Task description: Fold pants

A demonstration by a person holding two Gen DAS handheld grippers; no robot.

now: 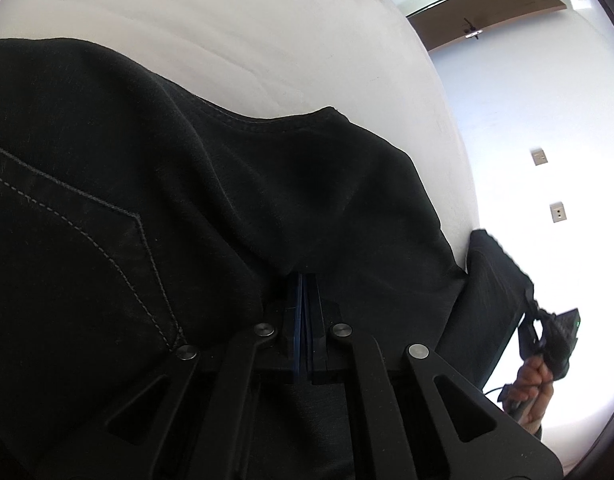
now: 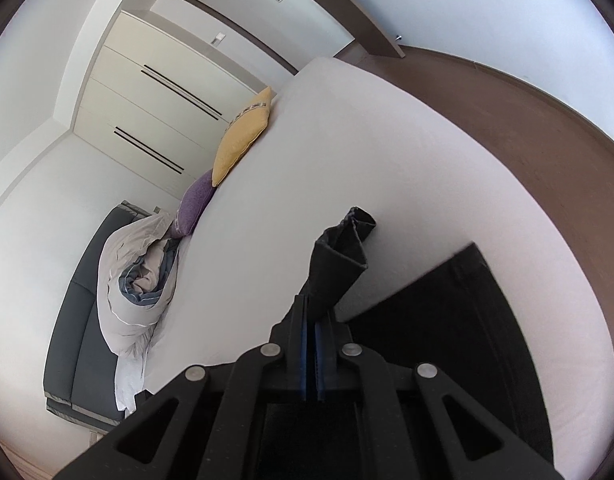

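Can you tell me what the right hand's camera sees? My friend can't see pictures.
The right tool is shut on a hem end of the black pants, lifting it above a white bed. More dark cloth lies on the bed to the right. Yellow and purple pillows and a bunched duvet sit at the bed's far left edge.

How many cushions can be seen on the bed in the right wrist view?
2. A yellow cushion stands at the far edge of the white bed, and a purple cushion sits just below it, touching the rumpled duvet. Others may be hidden behind the duvet.
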